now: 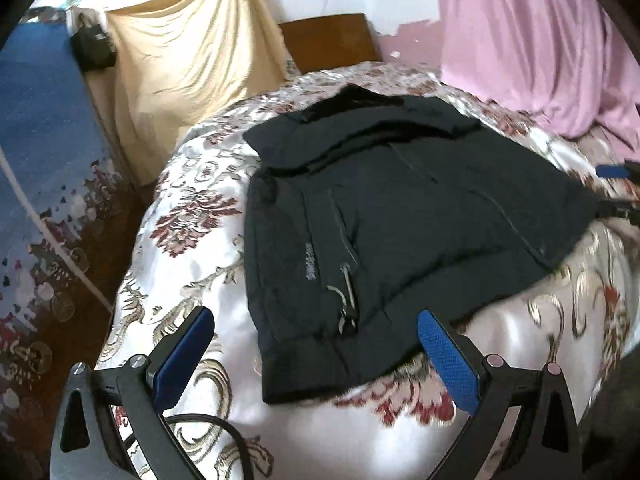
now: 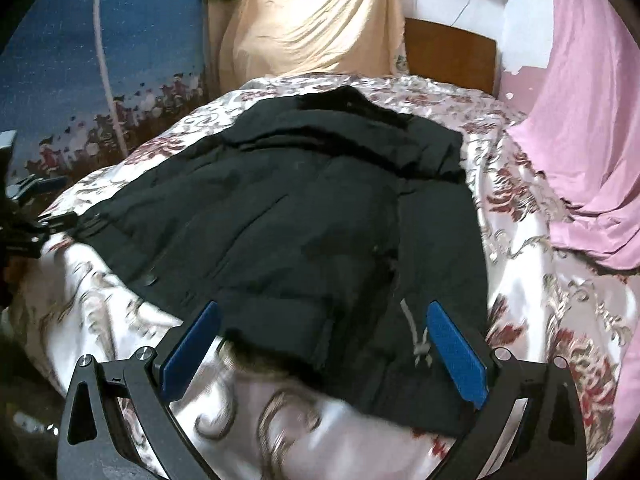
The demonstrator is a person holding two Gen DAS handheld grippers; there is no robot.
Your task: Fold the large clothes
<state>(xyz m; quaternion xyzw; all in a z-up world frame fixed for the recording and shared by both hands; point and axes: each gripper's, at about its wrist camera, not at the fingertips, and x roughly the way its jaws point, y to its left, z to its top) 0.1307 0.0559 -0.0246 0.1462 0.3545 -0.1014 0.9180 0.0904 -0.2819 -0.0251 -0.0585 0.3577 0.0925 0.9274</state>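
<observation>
The left tool (image 1: 316,340) is open above the near hem of the black jacket (image 1: 400,208), holding nothing. The right tool (image 2: 324,336) is open too, over the same hem. The jacket lies spread in the middle of the bed (image 1: 192,208), on its flowered cover.

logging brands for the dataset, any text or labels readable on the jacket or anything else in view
Small grey print on the front of the black padded jacket, beside its zipped pocket: too blurred and small to read.
Nothing else in either view carries readable words, numbers or signs.
</observation>
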